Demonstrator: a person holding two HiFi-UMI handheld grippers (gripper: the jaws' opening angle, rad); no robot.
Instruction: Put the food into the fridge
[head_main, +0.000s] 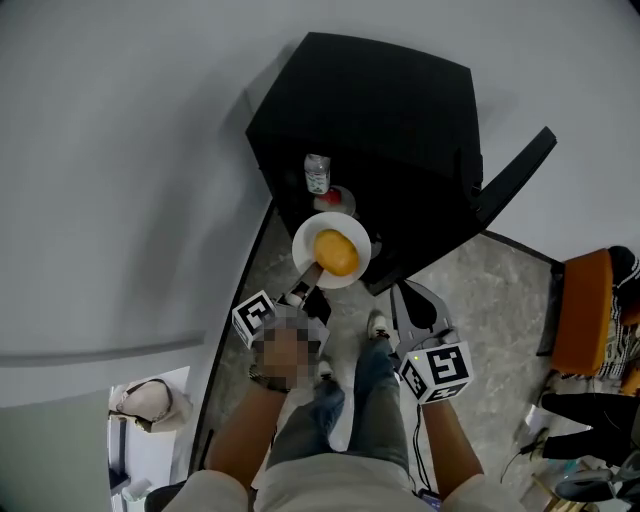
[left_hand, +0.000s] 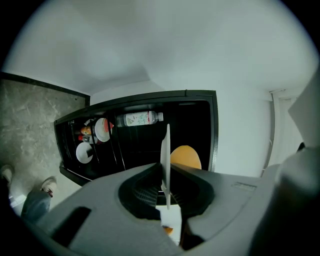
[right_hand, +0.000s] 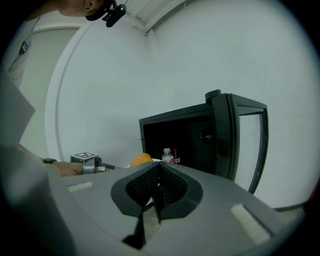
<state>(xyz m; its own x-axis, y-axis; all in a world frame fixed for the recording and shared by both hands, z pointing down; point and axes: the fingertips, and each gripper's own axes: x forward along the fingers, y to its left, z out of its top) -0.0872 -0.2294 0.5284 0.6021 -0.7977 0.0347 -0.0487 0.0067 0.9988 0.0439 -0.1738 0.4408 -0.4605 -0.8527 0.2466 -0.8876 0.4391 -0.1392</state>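
Observation:
My left gripper (head_main: 308, 283) is shut on the rim of a white plate (head_main: 352, 232), which carries a round orange piece of food (head_main: 336, 252). The plate hangs just in front of the open black fridge (head_main: 380, 110). In the left gripper view the plate (left_hand: 166, 150) stands edge-on between the jaws, with the orange food (left_hand: 185, 157) beside it. A bottle (head_main: 317, 175) and a red-capped item (head_main: 333, 198) are inside the fridge. My right gripper (head_main: 415, 305) hangs lower right of the plate, shut with nothing in it (right_hand: 157, 200).
The fridge door (head_main: 515, 170) stands swung open to the right. Shelves inside hold two small plates (left_hand: 102, 129) and the bottle (left_hand: 137, 118). An orange chair (head_main: 585, 310) stands at the right. The person's legs and shoes (head_main: 378, 325) are on the stone floor below.

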